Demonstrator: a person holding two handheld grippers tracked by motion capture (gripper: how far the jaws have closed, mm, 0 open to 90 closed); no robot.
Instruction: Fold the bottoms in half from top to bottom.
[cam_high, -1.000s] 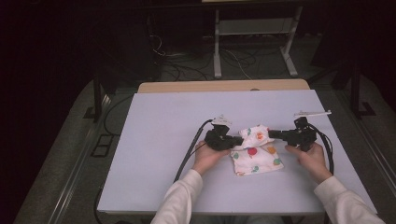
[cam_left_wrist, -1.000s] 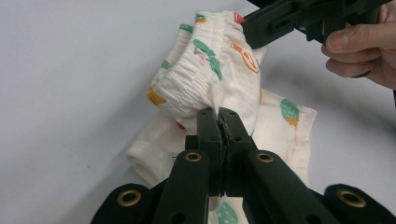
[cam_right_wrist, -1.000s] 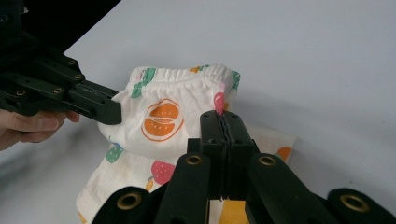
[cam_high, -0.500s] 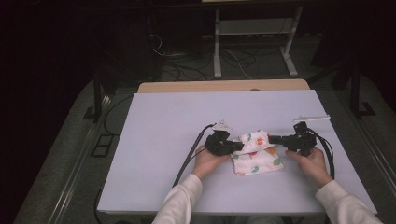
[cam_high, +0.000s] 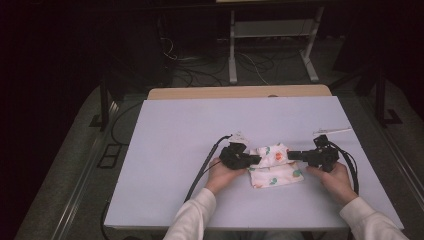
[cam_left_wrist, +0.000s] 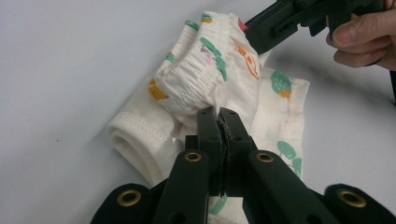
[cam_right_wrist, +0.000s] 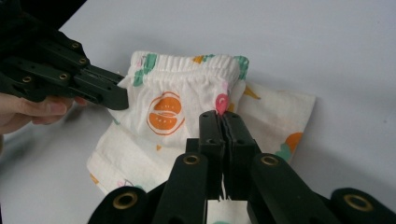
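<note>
White table w/ printed cloth, maybe shorts, lying on it.

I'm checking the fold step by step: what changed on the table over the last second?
The patterned garment has been folded shorter: its elastic edge, pinched at either end by the left gripper and right gripper, came toward the person over the lower half. The right jaws have just been opening slightly, cloth still between them. The white table and both hands' sides stayed the same.

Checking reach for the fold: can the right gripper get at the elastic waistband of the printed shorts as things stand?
Probably yes: the right gripper is already at the waistband of the shorts, jaws almost closed on its edge, nothing between.
</note>
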